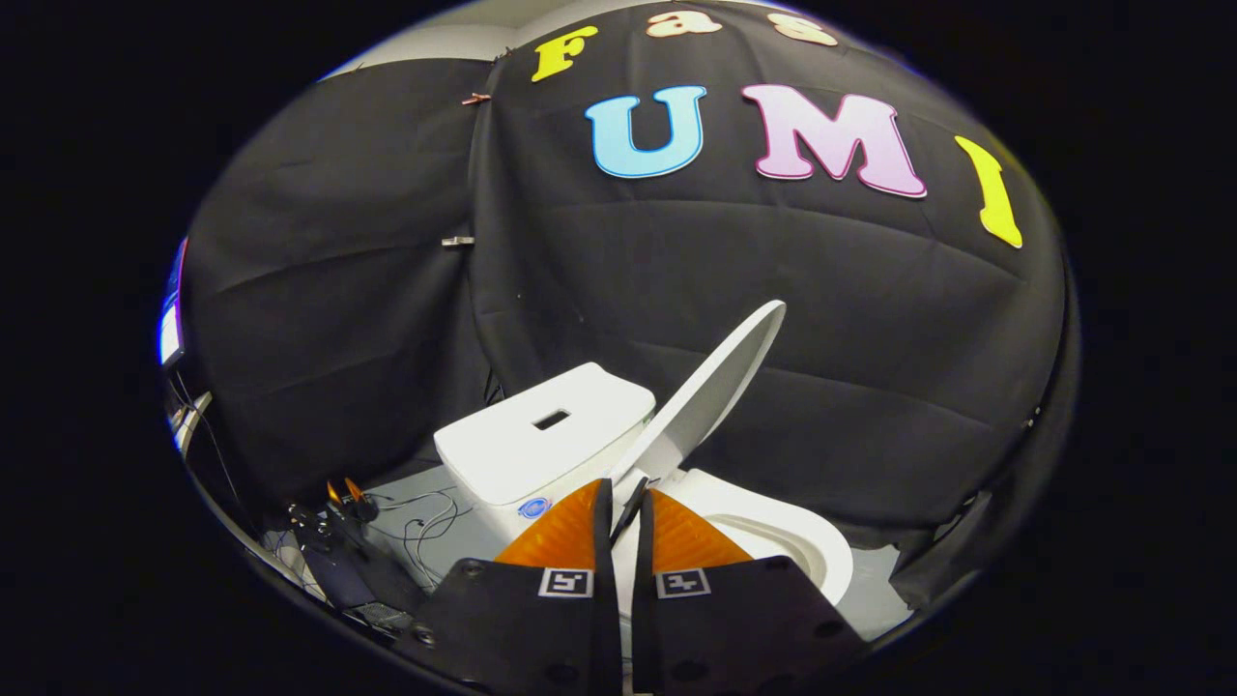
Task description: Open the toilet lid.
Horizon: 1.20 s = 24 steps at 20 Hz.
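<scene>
White porcelain sits just ahead of our gripper [626, 507]: a toilet [773, 541] with its lid [710, 391] raised and tilted back toward the cistern [546, 440], not fully upright. We see the lid's lower edge close to our fingertips [580, 527], near the hinge. Our fingers stand nearly together, with only a narrow slit between them; we cannot tell whether anything is pinched there. Beyond them the open seat ring and bowl curve off to one side. The cistern's flat top carries a small dark rectangular slot [552, 420]. Beside the cistern, on the grey floor [406, 527], lie loose cables [425, 532]. Black cloth [773, 290] hangs behind everything.
</scene>
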Tool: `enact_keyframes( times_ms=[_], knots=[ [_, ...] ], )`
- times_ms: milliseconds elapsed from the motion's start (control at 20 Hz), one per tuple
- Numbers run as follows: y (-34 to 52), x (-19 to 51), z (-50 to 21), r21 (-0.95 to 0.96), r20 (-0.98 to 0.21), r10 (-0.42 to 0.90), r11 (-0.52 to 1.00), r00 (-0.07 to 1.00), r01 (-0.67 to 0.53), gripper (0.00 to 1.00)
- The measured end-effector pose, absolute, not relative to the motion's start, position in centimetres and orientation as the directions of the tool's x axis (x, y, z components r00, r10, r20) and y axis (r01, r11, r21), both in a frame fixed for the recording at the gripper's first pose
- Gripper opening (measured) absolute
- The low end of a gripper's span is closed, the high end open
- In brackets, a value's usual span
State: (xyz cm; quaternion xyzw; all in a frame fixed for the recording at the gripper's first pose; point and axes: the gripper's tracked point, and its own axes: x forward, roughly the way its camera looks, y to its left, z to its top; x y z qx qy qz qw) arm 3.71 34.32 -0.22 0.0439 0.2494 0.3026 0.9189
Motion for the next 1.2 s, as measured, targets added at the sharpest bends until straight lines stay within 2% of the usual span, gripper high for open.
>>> enact_keyframes(
  times_ms=[750,950,1200],
  knots=[
    [45.5,5.3,2.7,0.19,-0.376,0.655,0.747,0.655,-0.638,0.09],
    [48.9,5.6,2.7,0.095,-0.373,0.67,0.715,0.641,-0.692,0.09],
    [52.6,5.7,2.3,0.097,-0.35,0.69,0.699,0.633,-0.708,0.09]
  ],
)
